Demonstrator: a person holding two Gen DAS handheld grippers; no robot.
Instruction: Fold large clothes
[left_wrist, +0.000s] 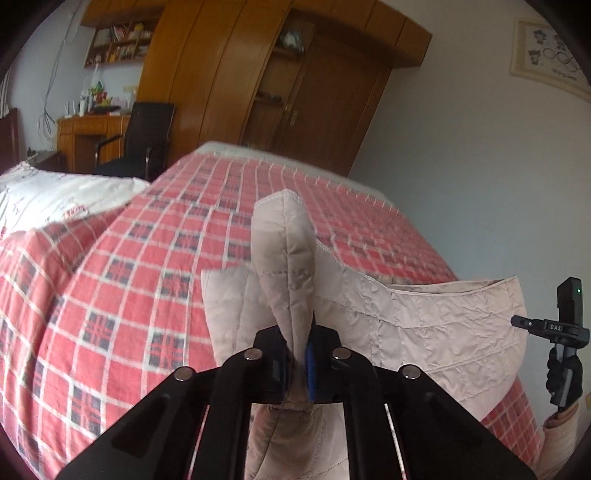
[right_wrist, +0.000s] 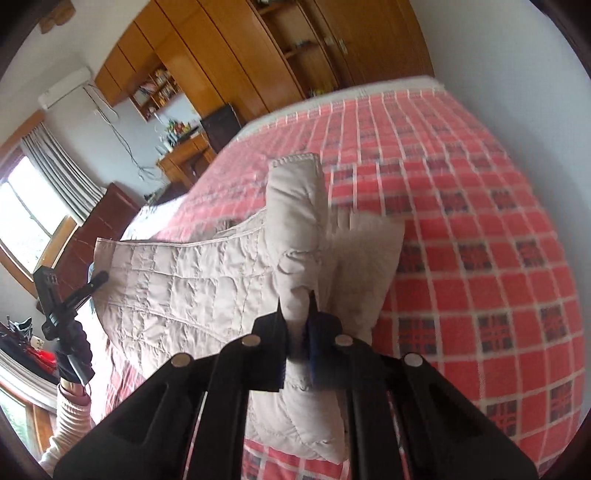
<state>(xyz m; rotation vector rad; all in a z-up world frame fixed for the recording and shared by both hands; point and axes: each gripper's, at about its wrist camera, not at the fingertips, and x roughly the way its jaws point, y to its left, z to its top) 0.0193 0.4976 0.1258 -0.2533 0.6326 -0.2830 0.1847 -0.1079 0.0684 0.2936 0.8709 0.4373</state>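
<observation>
My left claw (left_wrist: 297, 363) and right claw (right_wrist: 297, 345) are each clamped on a bunched fold of the pale quilted jacket (left_wrist: 424, 317), which stretches between them above the red plaid bedspread (left_wrist: 129, 258).

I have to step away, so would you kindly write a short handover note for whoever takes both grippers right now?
Left gripper: jaws shut on a bunched fold of the beige quilted garment.
Right gripper: jaws shut on another bunched part of the same garment.
Position: the garment is held up between both grippers, above the red plaid bed cover; its lower part hangs toward the bed.
Done: both ends gripped and lifted.
Left: no tidy fold shows yet. Probably lay it flat on the cover and fold it, then release.
</observation>
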